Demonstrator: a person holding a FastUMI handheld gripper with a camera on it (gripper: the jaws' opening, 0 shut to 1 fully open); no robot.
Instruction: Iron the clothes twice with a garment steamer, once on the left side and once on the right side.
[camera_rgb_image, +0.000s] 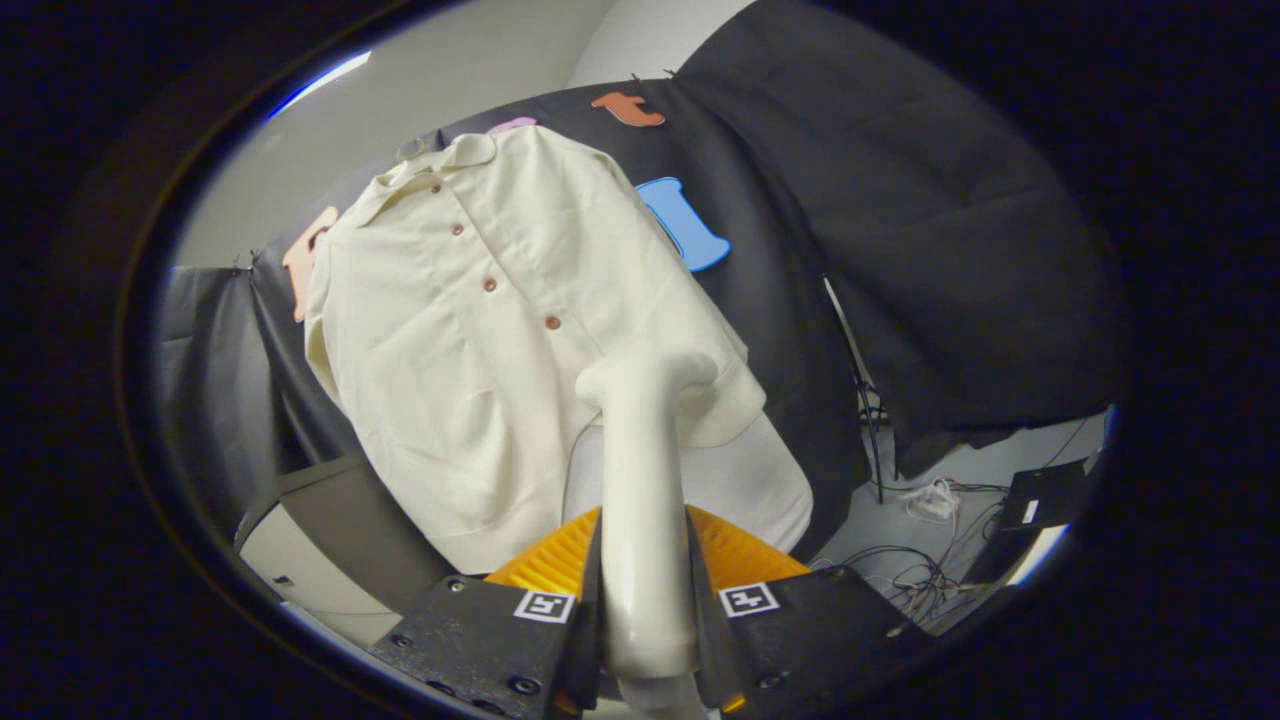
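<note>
My tool (645, 580) is closed on the handle of the garment steamer (640, 470). Both fingers (500, 630) press against the handle from either side, and the handle fills the gap between them. The handle runs forward from between the fingers toward the hanging garment.

The steamer head (650, 375) sits at the far end of the handle, bent to one side, and lies against the lower part of the shirt (470, 350). I cannot tell whether the head's face presses flat on the fabric or only meets it along one edge.

The shirt is pale cream with a collar and a row of small reddish buttons (490, 285) down its front. It hangs in front of the booth's black cloth wall (900, 250), beyond my fingers, and appears tilted in my view. The steamer head lies just below the lowest visible button and near the short sleeve (735, 395) on that side.

A grey and white cabinet (320, 520) stands below the shirt's hem, beside my fingers. On the opposite side, well apart from the shirt, loose cables (920, 570) lie on the floor (880, 530) near a dark flat box (1045, 495). A thin stand leg (860, 390) rises along the edge of the cloth.
</note>
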